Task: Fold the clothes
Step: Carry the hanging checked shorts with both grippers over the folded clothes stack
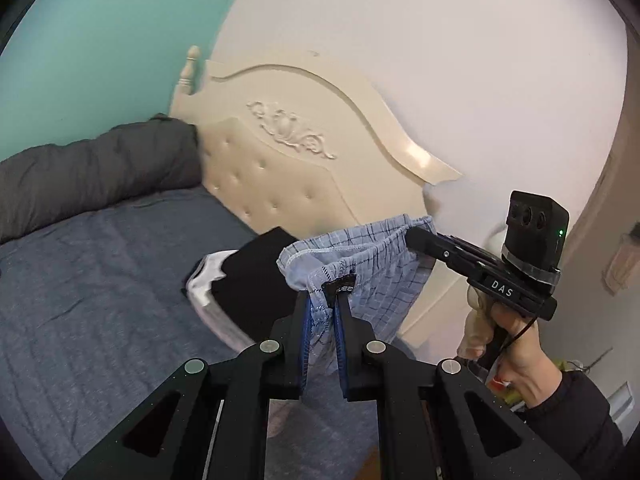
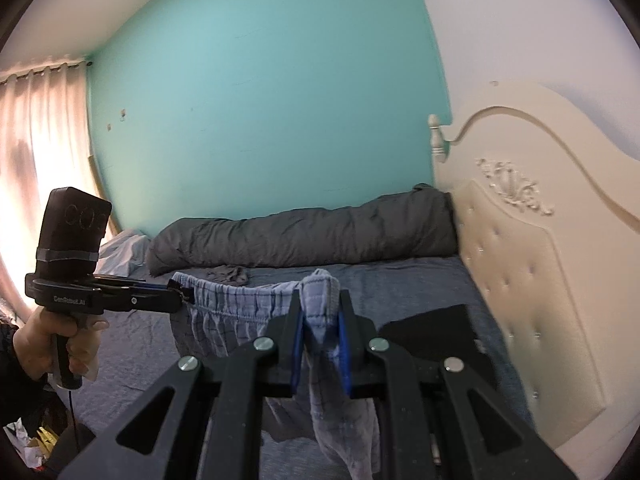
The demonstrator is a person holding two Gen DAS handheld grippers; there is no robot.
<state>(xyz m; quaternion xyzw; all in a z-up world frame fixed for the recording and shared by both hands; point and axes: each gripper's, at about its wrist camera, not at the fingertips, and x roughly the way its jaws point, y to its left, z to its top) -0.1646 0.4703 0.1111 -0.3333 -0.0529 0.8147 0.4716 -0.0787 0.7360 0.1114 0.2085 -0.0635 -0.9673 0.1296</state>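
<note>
Light blue checked shorts hang in the air above the bed, stretched by the waistband between both grippers. In the left wrist view my left gripper is shut on the waistband by its black label, and my right gripper, held in a hand at the right, pinches the far end. In the right wrist view my right gripper is shut on a bunched part of the shorts, whose leg droops below the fingers. My left gripper grips the other end at the left.
A folded black garment lies on the blue bed sheet near the cream headboard, with a white-edged piece beside it. A rolled grey duvet lies along the teal wall. A small dark cloth sits before it.
</note>
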